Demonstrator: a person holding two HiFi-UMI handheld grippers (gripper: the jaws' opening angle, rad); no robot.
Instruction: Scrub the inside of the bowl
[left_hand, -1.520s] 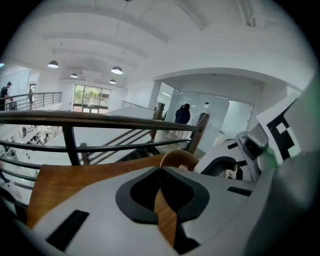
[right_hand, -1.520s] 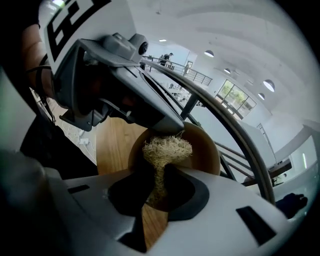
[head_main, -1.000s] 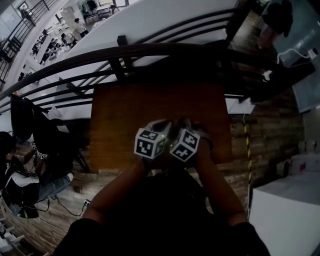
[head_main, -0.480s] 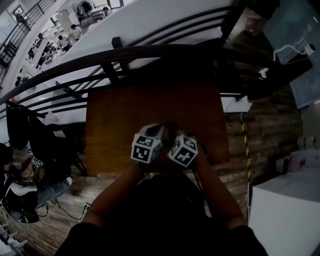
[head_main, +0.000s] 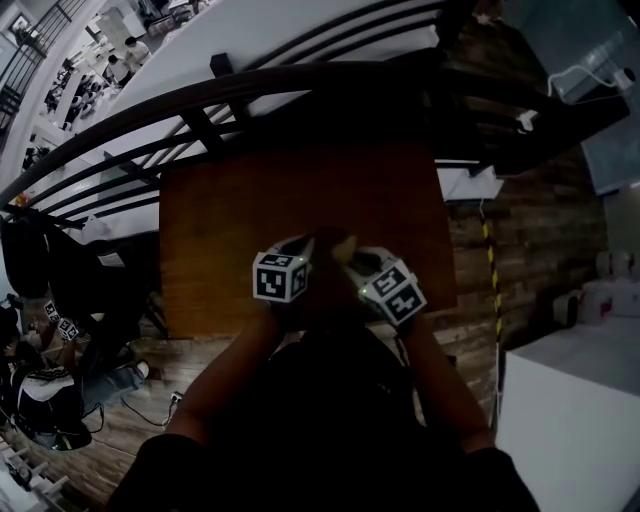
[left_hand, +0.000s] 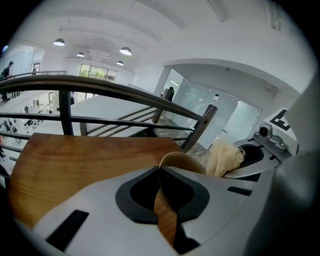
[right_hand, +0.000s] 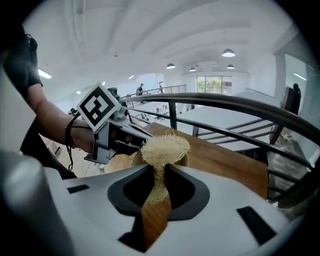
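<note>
A small tan wooden bowl (left_hand: 181, 159) sits over the wooden table (head_main: 230, 200). My left gripper (left_hand: 161, 174) is shut on the bowl's thin rim wall, which runs up between the jaws. My right gripper (right_hand: 160, 175) is shut on a pale yellow mesh scrubber (right_hand: 165, 147), whose tuft sticks out past the jaws at the bowl's (right_hand: 125, 162) mouth. In the left gripper view the scrubber (left_hand: 223, 157) hangs just right of the rim. In the head view both marker cubes, left (head_main: 280, 277) and right (head_main: 400, 293), hide most of the bowl.
The table (left_hand: 75, 155) ends at a dark metal railing (head_main: 250, 100) on its far side, with an open floor far below. A wood-plank floor (head_main: 520, 240) and a white surface (head_main: 570, 420) lie to the right. People stand far off behind the railing.
The two marker cubes, side by side before, have drawn apart. The right gripper has rolled, so its cube now faces another way. Both grippers sit a little lower over the table.
</note>
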